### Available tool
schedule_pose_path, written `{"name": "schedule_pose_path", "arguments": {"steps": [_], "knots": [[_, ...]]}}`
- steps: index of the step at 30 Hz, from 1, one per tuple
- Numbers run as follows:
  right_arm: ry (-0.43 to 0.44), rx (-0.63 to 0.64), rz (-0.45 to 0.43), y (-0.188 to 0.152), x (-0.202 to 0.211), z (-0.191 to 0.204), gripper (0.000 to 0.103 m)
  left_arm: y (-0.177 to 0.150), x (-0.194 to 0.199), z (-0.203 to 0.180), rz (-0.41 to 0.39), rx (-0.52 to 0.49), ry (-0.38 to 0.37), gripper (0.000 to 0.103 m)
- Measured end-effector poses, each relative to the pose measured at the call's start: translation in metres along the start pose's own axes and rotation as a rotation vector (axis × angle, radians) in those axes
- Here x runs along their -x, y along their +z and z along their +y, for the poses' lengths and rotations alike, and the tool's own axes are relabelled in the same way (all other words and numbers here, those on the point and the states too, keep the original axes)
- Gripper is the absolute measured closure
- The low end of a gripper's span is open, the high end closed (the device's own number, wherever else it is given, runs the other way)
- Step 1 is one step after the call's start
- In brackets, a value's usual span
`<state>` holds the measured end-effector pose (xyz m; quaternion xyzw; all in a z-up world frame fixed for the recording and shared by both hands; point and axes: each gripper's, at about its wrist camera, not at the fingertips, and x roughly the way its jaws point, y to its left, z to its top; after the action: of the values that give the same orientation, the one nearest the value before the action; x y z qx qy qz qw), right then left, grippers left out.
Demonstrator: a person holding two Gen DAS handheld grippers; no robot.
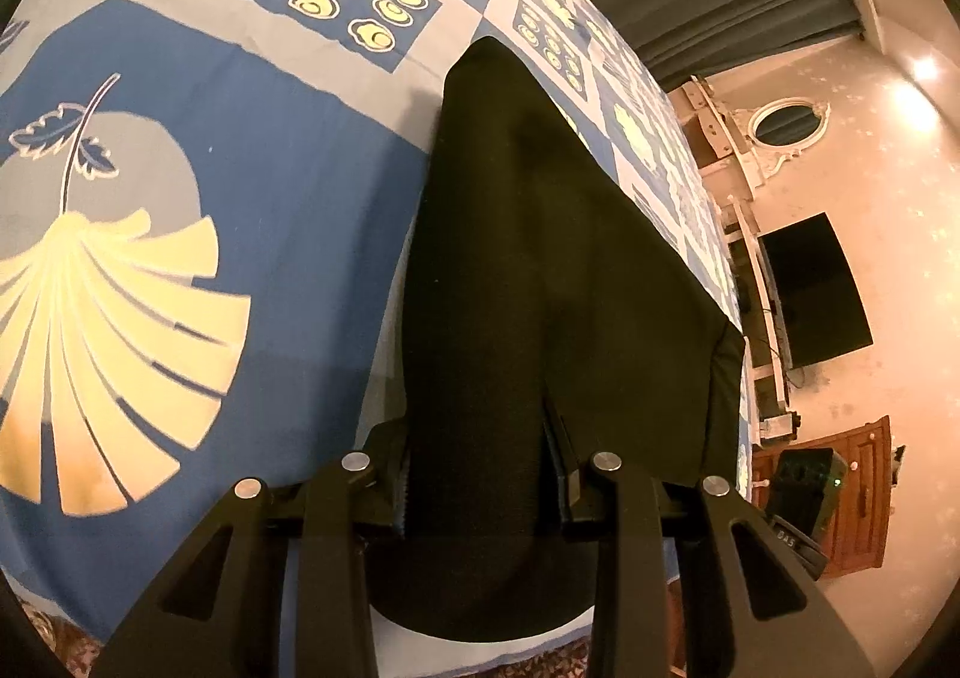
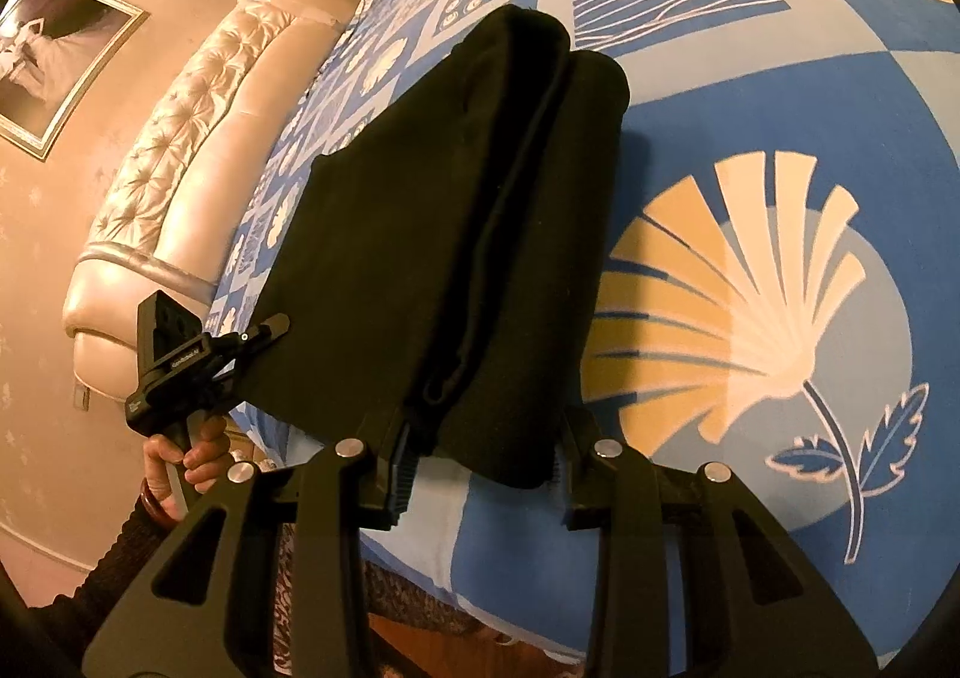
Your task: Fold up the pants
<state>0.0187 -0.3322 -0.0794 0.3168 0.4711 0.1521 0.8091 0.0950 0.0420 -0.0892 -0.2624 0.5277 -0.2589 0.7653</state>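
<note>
- Pants (image 2: 456,234), folded, lay at the bed's (image 2: 750,96) near edge.
- Left gripper (image 1: 480,474) clamped their near corner.
- Right gripper (image 2: 480,462) clamped the other near corner.

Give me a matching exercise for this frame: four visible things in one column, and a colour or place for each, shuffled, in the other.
Things:
1. pants
2. bedsheet
3. headboard
4. framed picture

Descriptions:
A. hanging on the wall
B. blue with cream leaf and fan prints
C. black, folded, near ends held in both sets of jaws
D. pale, tufted, at the bed's end

Pairs: 1-C, 2-B, 3-D, 4-A
</note>
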Motion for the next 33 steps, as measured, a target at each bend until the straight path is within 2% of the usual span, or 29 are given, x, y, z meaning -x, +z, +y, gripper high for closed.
{"name": "schedule_pose_path", "arguments": {"steps": [33], "knots": [[-0.026, 0.021, 0.015, -0.0079, 0.0075, -0.0003, 0.069, -0.0032, -0.0017, -0.001, 0.008, 0.023, -0.021, 0.069]]}}
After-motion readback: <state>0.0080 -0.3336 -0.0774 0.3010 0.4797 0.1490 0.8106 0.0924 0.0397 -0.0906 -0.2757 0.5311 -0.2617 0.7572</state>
